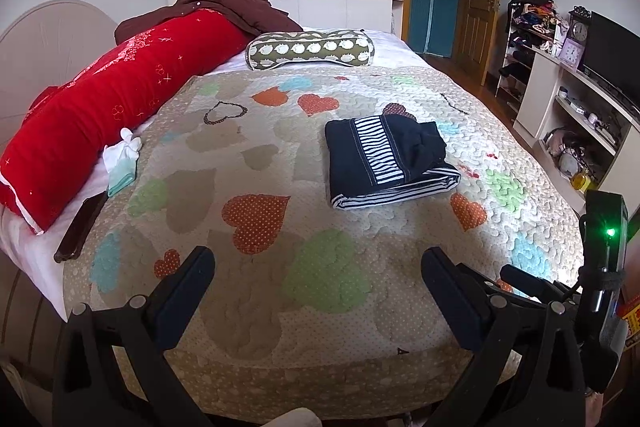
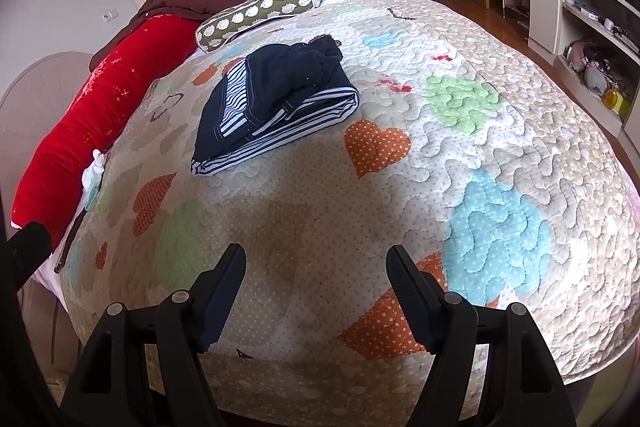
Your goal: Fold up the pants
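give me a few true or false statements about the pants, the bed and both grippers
1. The pants lie folded in a compact stack on the quilt. True.
2. The left gripper is shut on the pants. False: it is open, holding nothing, at the near edge of the bed.
3. The right gripper is open and apart from the pants. True.
4. The green patterned pillow rests on top of the pants. False: it lies farther back on the bed, apart from them.
5. A long red cushion runs along the headboard side of the bed. True.
6. The pants are plain red. False: dark navy with striped panels.
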`<move>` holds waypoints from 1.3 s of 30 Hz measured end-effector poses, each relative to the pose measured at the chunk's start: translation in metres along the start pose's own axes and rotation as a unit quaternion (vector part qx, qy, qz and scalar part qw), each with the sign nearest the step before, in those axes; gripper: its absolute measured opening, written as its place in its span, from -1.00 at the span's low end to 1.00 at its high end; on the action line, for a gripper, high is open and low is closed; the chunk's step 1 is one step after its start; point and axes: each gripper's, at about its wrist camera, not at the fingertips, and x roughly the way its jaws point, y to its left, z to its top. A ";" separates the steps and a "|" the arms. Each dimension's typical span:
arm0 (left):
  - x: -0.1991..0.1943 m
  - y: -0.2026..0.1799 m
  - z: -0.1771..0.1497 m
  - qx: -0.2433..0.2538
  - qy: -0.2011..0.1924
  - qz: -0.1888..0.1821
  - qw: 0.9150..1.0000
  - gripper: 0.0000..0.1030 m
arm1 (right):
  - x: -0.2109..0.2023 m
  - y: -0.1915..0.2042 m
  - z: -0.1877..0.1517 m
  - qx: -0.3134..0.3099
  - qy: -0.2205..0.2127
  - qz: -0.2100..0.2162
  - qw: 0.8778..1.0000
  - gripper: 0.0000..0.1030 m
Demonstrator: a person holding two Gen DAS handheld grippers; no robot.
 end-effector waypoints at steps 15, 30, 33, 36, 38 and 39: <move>0.005 0.001 -0.003 -0.004 0.013 -0.011 1.000 0.99 | -0.002 -0.006 0.002 0.008 -0.006 -0.003 1.000 0.50; 0.011 -0.001 -0.005 -0.001 0.027 -0.018 0.999 0.99 | -0.006 -0.009 0.003 0.012 -0.015 -0.010 1.000 0.51; 0.011 -0.001 -0.006 0.001 0.027 -0.019 0.999 0.99 | -0.006 -0.009 0.003 0.011 -0.016 -0.010 1.000 0.52; 0.011 -0.002 -0.006 0.002 0.027 -0.022 0.999 0.99 | -0.006 -0.009 0.003 0.011 -0.016 -0.010 1.000 0.52; 0.011 -0.003 -0.006 0.003 0.026 -0.022 0.999 0.99 | -0.007 -0.009 0.003 0.011 -0.017 -0.011 1.000 0.52; 0.011 -0.003 -0.006 0.004 0.024 -0.022 0.999 0.99 | -0.007 -0.009 0.003 0.012 -0.018 -0.011 1.000 0.52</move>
